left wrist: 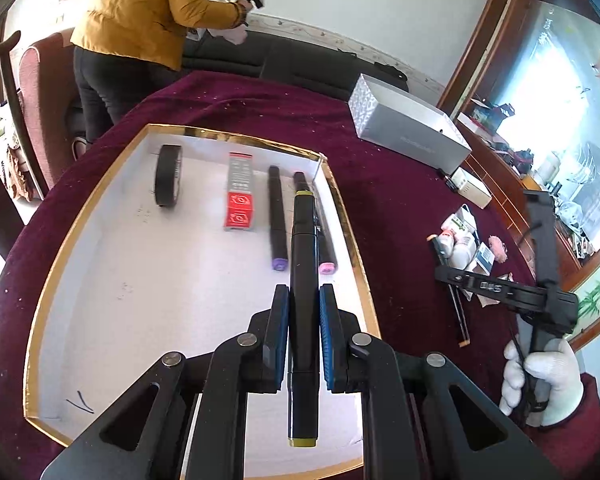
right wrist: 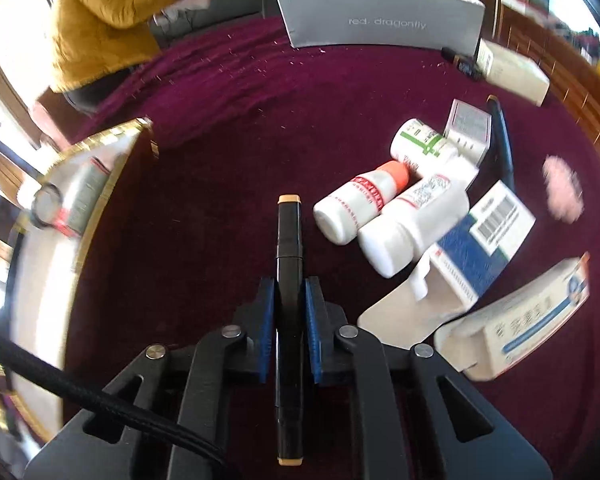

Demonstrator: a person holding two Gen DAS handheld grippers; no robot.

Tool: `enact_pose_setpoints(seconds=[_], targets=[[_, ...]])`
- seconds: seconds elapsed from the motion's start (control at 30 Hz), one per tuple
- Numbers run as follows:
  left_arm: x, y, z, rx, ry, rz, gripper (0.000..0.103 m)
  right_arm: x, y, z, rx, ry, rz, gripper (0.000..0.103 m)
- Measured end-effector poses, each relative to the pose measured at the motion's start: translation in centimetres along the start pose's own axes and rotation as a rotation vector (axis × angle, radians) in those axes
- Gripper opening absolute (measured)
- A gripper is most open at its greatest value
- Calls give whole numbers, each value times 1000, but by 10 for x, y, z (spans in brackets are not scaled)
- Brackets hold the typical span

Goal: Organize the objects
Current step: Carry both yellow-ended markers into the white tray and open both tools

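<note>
The left claw (left wrist: pixel 304 312) is clenched on a black marker with olive ends (left wrist: pixel 303 264), which runs toward 12 o'clock over the white tray (left wrist: pixel 100 280), above the pink-capped marker (left wrist: pixel 326 254). The right claw (right wrist: pixel 290 308) grips a black marker with tan ends (right wrist: pixel 289 248) above the maroon desk (right wrist: pixel 228 128); white bottles (right wrist: pixel 380 208) lie at 2 o'clock

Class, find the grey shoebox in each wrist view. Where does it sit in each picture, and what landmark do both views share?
Left wrist view: the grey shoebox lies upper right, on the maroon cloth, beyond the white tray's far right corner.
Right wrist view: it stands top centre, long side facing the camera, lettering readable.
Shared landmark: the person in the yellow jacket, upper left in both.
</note>
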State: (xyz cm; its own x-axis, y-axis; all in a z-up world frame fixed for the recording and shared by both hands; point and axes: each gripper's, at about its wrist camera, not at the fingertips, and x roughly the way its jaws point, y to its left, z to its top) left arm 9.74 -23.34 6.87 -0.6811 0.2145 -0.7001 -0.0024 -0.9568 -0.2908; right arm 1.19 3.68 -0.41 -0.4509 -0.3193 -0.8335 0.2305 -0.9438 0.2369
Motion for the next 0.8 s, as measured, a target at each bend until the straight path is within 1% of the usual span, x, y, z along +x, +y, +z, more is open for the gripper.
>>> enact_pose_setpoints(seconds=[0.17,0.27,0.43,0.5,0.6,0.67,0.73,0.8], targets=[[-9,7,7,-4,-14,12,12,-24,7,0,48,-26,150,12],[-14,12,14,-1,-30,30,12,-39,22,5,37,-46,225,12],[-20,24,27,19,-62,96,12,-53,60,12,-19,-63,321,13],[-18,29,32,27,-65,125,12,-56,75,16,-48,-70,341,13],[-8,38,43,37,-54,163,12,-60,99,23,-104,-96,330,13],[1,44,50,39,-38,178,12,-56,113,31,-121,-85,352,13],[12,47,57,44,-14,188,12,-49,126,36,-148,-76,345,13],[26,49,64,59,15,212,12,-38,137,41,-163,-45,352,13]])
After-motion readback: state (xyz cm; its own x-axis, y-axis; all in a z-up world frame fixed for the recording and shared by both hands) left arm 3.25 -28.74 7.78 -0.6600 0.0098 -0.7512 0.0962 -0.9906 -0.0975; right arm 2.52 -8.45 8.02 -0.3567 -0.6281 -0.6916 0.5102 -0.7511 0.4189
